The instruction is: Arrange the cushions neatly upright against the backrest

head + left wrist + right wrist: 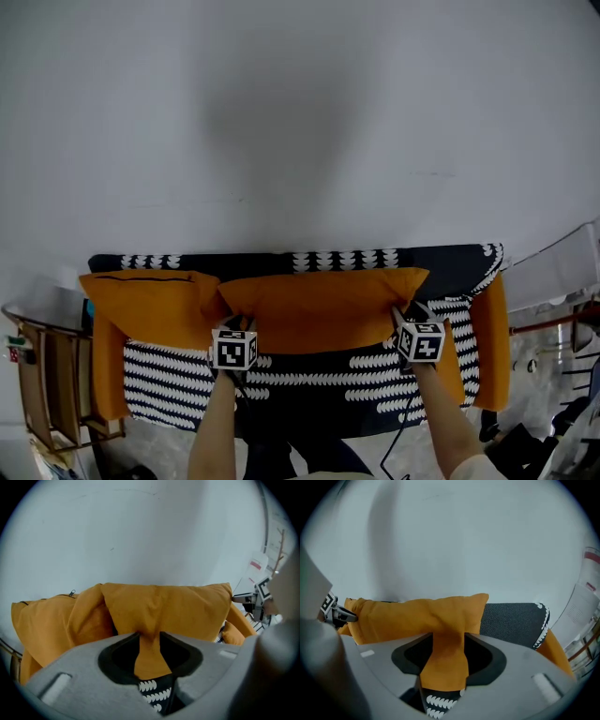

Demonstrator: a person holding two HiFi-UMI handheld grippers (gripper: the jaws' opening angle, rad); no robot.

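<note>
Orange cushion (323,305) looked soft, light & floppy (best pinched at bottom corners), w/ left gripper (150,641) & right gripper (449,641) jaws apart, fabric slack between.

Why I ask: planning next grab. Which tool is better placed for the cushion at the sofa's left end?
Probably left: the left tool sits beside the end cushion; the right tool is across the middle cushion.

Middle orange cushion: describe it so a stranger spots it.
Against the white wall, two orange cushions line the patterned sofa's backrest. The middle orange cushion is the wider one, its lower corners at the left hand-held gripper and right hand-held gripper.
</note>
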